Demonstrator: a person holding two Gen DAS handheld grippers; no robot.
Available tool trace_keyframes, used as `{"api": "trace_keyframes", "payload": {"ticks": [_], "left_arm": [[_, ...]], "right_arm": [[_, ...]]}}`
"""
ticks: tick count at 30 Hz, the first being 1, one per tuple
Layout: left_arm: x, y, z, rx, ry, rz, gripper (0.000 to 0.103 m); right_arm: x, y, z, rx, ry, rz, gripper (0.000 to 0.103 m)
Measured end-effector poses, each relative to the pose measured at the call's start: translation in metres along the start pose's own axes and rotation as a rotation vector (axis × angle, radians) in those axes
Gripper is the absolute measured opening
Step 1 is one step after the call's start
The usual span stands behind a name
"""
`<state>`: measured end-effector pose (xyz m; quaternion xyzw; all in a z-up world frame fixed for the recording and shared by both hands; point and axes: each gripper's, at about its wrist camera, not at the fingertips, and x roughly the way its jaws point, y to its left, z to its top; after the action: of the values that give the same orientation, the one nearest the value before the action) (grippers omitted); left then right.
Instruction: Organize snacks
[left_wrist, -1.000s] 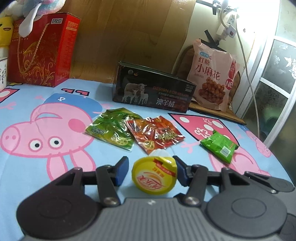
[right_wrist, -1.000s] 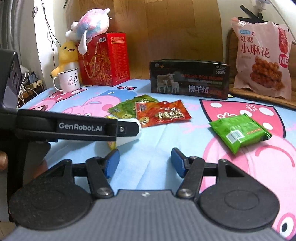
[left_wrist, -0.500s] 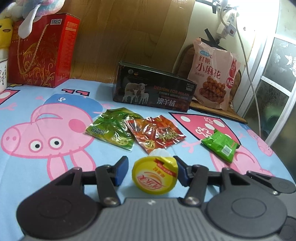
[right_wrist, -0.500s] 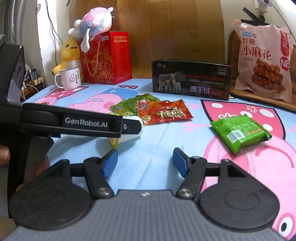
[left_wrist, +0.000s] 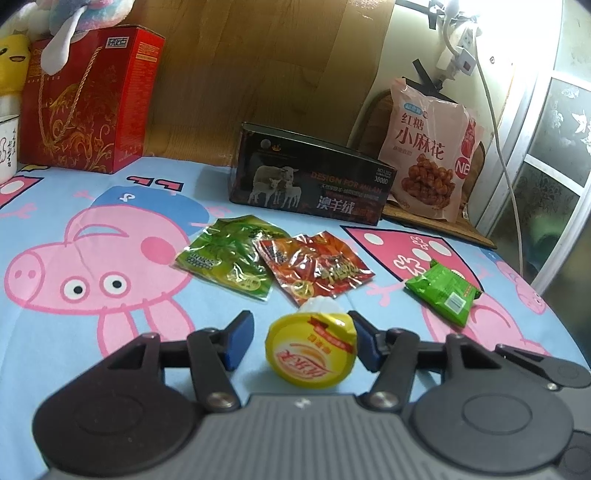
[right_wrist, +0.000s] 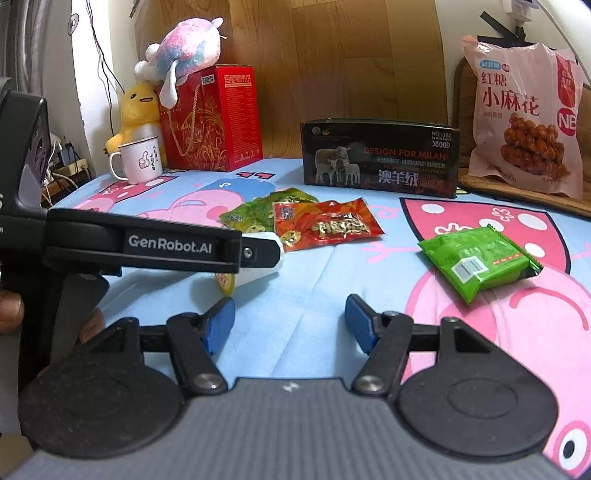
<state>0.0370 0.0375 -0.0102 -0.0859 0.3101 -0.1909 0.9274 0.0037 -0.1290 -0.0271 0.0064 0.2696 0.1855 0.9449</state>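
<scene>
Round foil-lidded cup lies between opening left tongs, prob. untouched.

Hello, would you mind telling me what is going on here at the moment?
A person is sorting snacks on a cartoon-print cloth with a handheld gripper in each hand. The left gripper has a small yellow-lidded cup lying between its jaws; they are opening, and the pads look clear of it. The right gripper is open over bare cloth with nothing in it. A green packet, a red packet and a green bar lie loose beyond.
</scene>
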Motion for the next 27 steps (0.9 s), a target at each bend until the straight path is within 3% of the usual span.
{"api": "trace_keyframes", "payload": {"ticks": [14, 18, 27], "left_arm": [[-0.002, 0.008, 0.001, -0.043, -0.022, -0.008, 0.059], [-0.001, 0.007, 0.001, -0.041, -0.025, -0.011, 0.070], [-0.003, 0.009, 0.000, -0.059, -0.036, -0.019, 0.071]], "right_arm": [[-0.001, -0.002, -0.001, 0.015, -0.004, -0.004, 0.069], [-0.001, -0.002, -0.001, 0.017, -0.004, 0.000, 0.069], [-0.002, -0.006, 0.000, 0.035, -0.008, 0.018, 0.070]]}}
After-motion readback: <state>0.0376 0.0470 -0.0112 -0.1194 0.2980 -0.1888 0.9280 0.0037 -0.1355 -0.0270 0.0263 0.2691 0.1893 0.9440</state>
